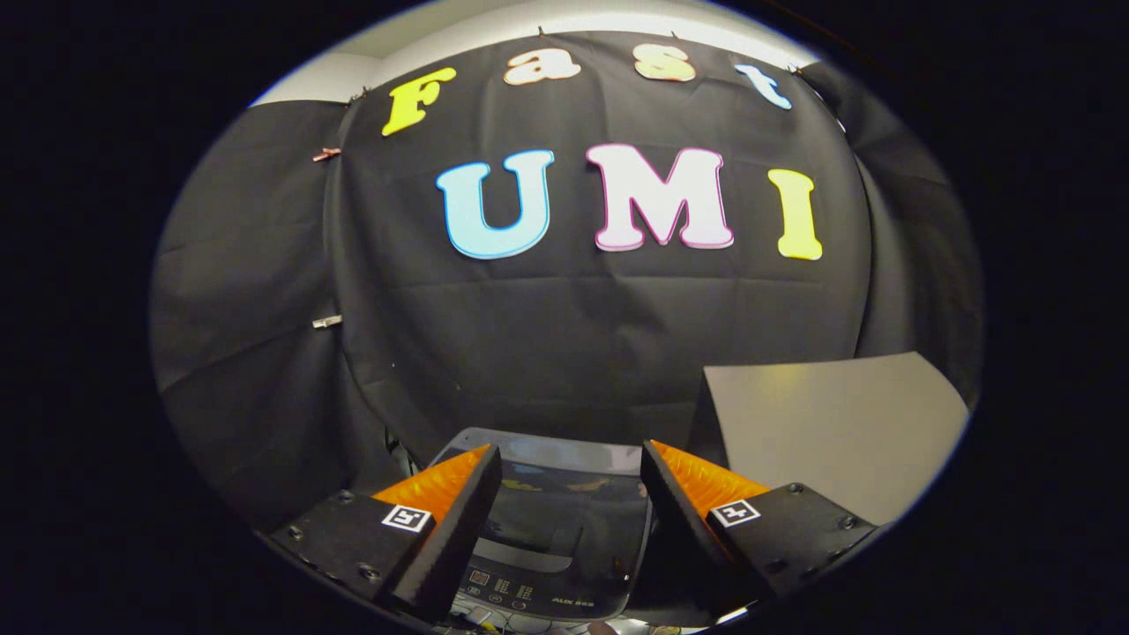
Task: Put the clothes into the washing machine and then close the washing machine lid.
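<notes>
Black cloth forms the booth wall (564,335), hanging in broad folds from twelve o'clock down to the middle of the scene, with a pale strip of ceiling above it. At about nine o'clock two small clips (326,322) pinch the cloth where one panel overlaps another.

Next in size is a flat grey table (838,432), lying at four o'clock from the gripper, beyond its right finger and beside the machine. Its top is bare where it shows, and its far edge meets the cloth.

The washing machine (551,520) sits at six o'clock, directly below and between the two fingers. Its dark glossy lid (564,503) lies flat and closed over the tub, reflecting faint patches of light, and a curved handle recess marks its near edge. Toward the viewer a control panel (520,593) carries small lit marks, too small to read. The clothes cannot be made out anywhere.

The gripper (571,472) hovers above the lid, with its fingers spread wide apart and nothing between them; the jaws are released. Each finger carries a small square marker (407,518) near its base. Neither fingertip appears to touch the lid, though the gap cannot be judged.
</notes>
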